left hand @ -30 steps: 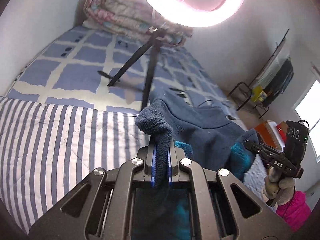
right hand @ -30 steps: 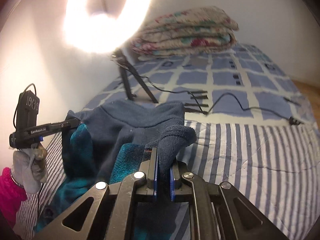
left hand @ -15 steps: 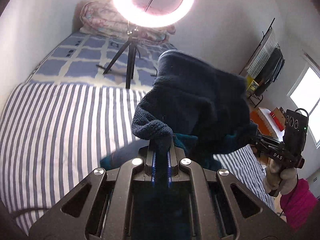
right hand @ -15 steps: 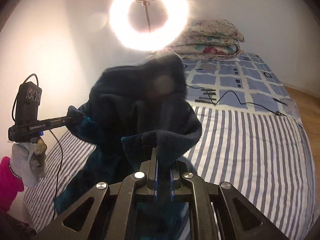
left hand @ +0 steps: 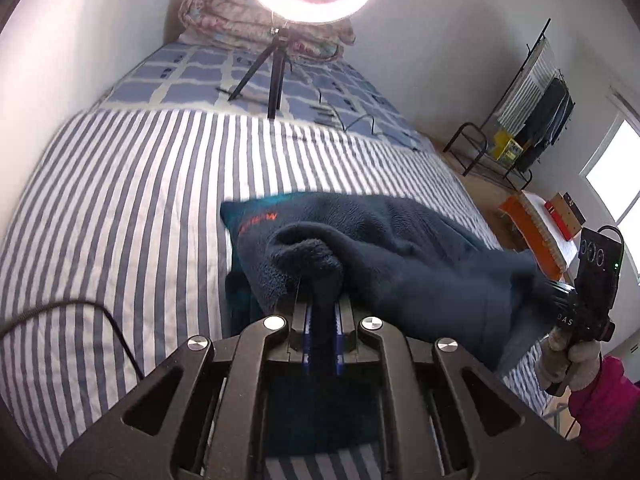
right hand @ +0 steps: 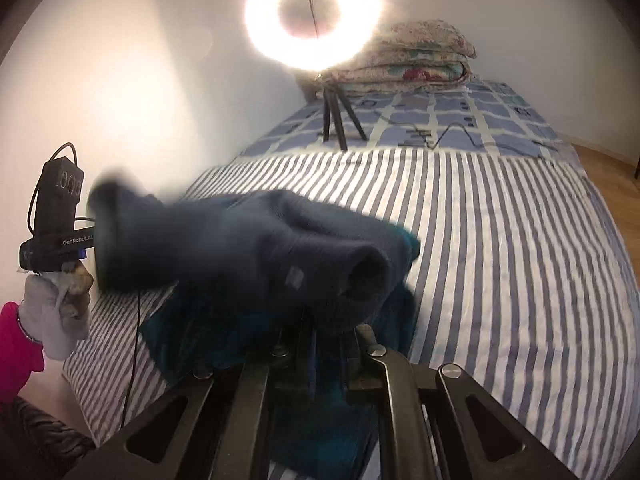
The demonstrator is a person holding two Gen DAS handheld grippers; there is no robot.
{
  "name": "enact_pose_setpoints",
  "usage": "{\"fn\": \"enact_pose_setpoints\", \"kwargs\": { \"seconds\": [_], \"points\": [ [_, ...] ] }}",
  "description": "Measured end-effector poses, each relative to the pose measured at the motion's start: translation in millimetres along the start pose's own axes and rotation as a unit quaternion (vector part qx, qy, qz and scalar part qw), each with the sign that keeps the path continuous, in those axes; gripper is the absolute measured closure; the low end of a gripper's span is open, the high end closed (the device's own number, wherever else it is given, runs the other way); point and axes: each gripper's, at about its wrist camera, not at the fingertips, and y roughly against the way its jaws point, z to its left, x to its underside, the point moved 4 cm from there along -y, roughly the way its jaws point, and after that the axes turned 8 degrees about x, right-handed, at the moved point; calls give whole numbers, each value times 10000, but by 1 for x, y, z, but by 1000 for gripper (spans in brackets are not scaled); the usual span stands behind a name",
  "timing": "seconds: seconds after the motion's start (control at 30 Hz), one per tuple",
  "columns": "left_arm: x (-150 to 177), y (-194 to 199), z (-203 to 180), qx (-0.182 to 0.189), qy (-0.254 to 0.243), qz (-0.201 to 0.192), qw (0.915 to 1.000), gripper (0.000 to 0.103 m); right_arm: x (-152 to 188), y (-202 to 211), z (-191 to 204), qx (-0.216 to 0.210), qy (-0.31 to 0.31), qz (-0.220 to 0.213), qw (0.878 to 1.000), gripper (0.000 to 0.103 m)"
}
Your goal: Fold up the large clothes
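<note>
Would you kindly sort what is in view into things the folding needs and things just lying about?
Needed:
- dark blue fleece garment
- left tongs
- right tongs
- striped sheet

Lying about:
- ring light
- folded quilt
- clothes rack

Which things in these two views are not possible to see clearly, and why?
- Right wrist view: the dark blue fleece garment is motion-blurred; its shape is unclear.
- Left wrist view: the orange print is too small and upside down.
- Both views: the claw tips are buried in fleece.
- The garment's lower part is cut off.
</note>
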Motion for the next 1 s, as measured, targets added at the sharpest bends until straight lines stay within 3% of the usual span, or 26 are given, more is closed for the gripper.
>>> {"fn": "enact_pose_setpoints", "kwargs": {
  "seconds": [0.37, 0.53, 0.6, 0.63, 0.67, 0.73, 0.77, 0.83, 0.87, 0.9, 1.0],
  "points": [
    [67, 9, 2, -234, 18, 307, 9993, 95, 47, 15, 15, 503, 284, 183, 9982, 97],
    [82, 32, -1, -356, -143, 365, 9986, 89, 58, 40, 22, 855, 573, -21, 9947, 79],
    [87, 45, 0, -230, -6, 377, 9990, 85, 65, 50, 22, 1000, 753, 15, 9921, 76],
    [88, 53, 2, -154, 124, 353, 9992, 76, 69, 54, 23, 1032, 798, 35, 9914, 74],
    [88, 60, 6, -63, 290, 310, 9991, 61, 74, 62, 21, 1024, 816, 87, 9914, 73],
    [86, 74, 13, 236, 725, 140, 9970, 46, 77, 72, 17, 918, 693, 128, 9933, 68],
    [85, 80, 17, 422, 1032, 56, 9937, 42, 77, 81, 14, 800, 515, 112, 9954, 65],
    [82, 85, 27, 713, 1595, -53, 9846, 37, 77, 95, 9, 476, 101, 38, 9988, 40],
    [81, 84, 32, 931, 1968, -113, 9760, 35, 77, 99, 7, 214, -166, 18, 9996, 34],
    [78, 80, 37, 1082, 2268, -164, 9678, 35, 76, 100, 6, 47, -337, 13, 9994, 29],
    [74, 67, 49, 1453, 2977, -216, 9433, 35, 72, 92, 1, -303, -989, 53, 9946, 29]
  ]
}}
